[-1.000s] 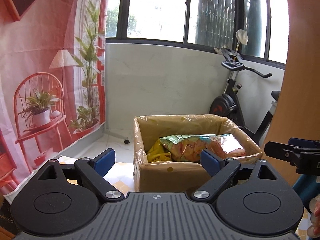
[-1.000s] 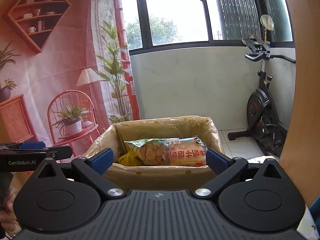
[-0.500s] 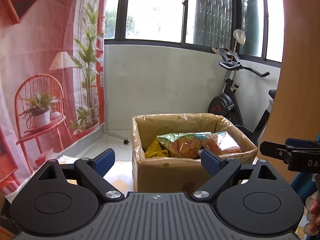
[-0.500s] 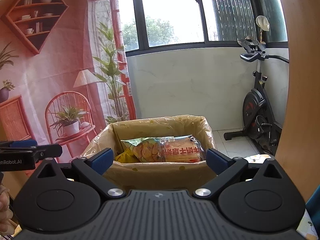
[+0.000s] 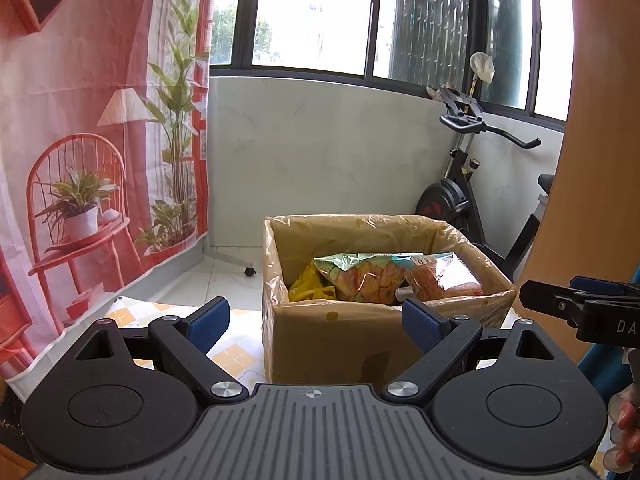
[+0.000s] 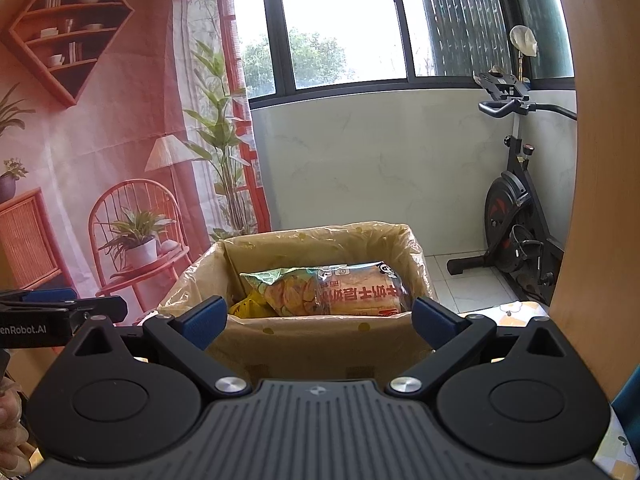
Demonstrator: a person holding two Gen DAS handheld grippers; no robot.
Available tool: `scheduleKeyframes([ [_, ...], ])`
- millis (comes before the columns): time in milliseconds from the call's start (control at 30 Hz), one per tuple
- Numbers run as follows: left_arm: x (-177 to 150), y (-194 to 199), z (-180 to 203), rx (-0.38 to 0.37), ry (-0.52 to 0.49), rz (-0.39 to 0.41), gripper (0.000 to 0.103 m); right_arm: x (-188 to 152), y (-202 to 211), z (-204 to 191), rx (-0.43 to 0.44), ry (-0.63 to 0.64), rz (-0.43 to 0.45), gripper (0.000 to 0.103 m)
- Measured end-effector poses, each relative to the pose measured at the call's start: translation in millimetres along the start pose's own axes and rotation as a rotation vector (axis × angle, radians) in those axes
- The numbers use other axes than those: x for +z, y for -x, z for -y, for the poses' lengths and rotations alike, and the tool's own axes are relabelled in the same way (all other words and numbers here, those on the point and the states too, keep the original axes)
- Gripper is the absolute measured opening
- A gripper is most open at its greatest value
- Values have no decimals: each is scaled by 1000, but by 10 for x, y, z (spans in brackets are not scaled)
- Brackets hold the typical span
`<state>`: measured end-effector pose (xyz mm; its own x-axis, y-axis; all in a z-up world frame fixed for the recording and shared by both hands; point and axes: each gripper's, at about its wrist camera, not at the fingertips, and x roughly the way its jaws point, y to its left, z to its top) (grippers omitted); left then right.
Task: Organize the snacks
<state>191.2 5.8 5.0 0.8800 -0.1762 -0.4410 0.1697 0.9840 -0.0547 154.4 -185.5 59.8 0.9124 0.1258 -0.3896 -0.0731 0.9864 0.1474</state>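
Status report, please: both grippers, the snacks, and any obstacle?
Left hand-held gripper open, empty. Right hand-held gripper open, empty. Snack bags lie inside lined cardboard box. Nothing between grippers and box.

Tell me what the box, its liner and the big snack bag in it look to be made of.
Box: brown cardboard, matte, going by its flat stiff front. Liner: thin clear plastic film, likely; it crinkles, shines and drapes over the rim. Snack bag: glossy printed plastic film, probably; the print shows glare and creases.
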Motion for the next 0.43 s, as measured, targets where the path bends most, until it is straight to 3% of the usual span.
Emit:
scheduleKeyframes([
  [433, -14, -17, 31, -6, 1, -3, 94, -54, -27, 28, 2, -4, -17, 101],
])
